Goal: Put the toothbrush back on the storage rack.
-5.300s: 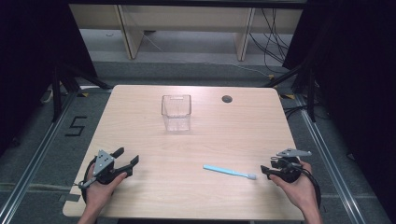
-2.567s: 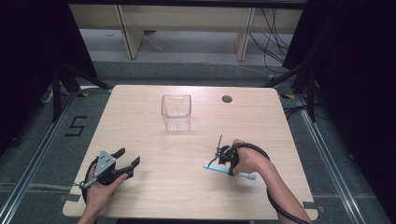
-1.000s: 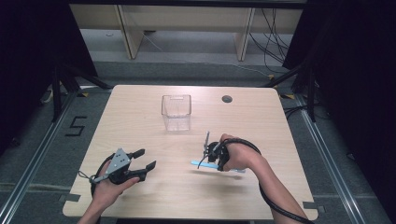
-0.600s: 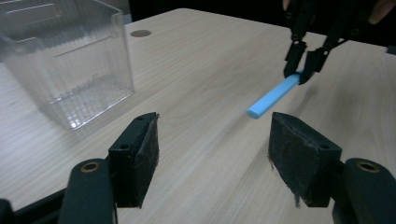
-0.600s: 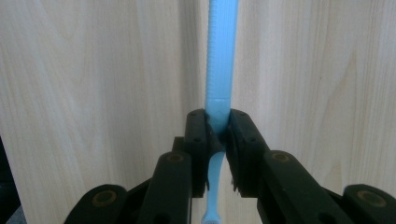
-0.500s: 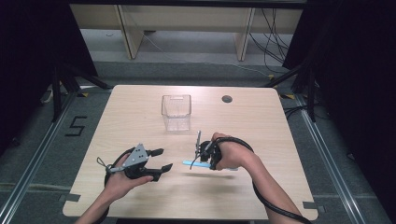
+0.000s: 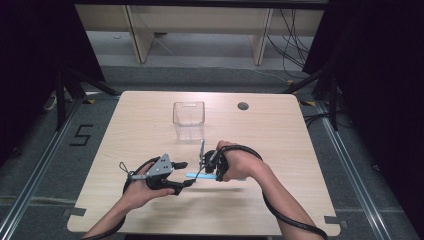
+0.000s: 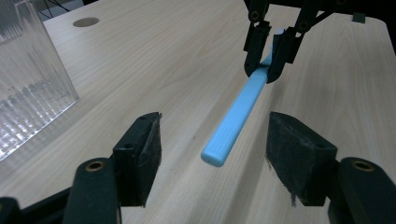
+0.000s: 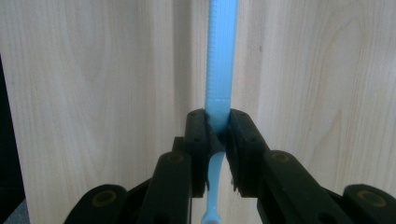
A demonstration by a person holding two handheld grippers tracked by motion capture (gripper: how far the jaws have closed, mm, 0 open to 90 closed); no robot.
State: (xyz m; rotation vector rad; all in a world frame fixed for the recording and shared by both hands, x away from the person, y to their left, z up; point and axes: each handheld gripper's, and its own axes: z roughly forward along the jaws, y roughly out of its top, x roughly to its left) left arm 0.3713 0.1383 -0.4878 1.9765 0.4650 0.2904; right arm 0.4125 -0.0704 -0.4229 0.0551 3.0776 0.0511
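A light-blue toothbrush [image 7: 193, 175] hangs just above the table with my right gripper [image 7: 204, 172] shut on its neck. In the right gripper view the jaws [image 9: 218, 126] pinch the thin part and the ribbed handle [image 9: 219, 56] runs away from them. My left gripper [image 7: 186, 174] faces it from the left. In the left gripper view the handle's end [image 8: 236, 116] lies between my left gripper's [image 8: 217, 140] wide jaws, touching neither pad. Those jaws have just been closing a little. The right gripper [image 8: 264, 70] holds the far end.
A clear square plastic container [image 7: 189, 117] stands upright behind the grippers, seen close at the left [image 8: 28, 79] in the left gripper view. A round cable hole [image 7: 243, 106] sits near the table's far edge. Light wooden tabletop [image 7: 300, 150] surrounds the hands.
My right gripper has carried the toothbrush leftward toward the table's middle. My left gripper has moved right until its jaws stand around the handle's end.
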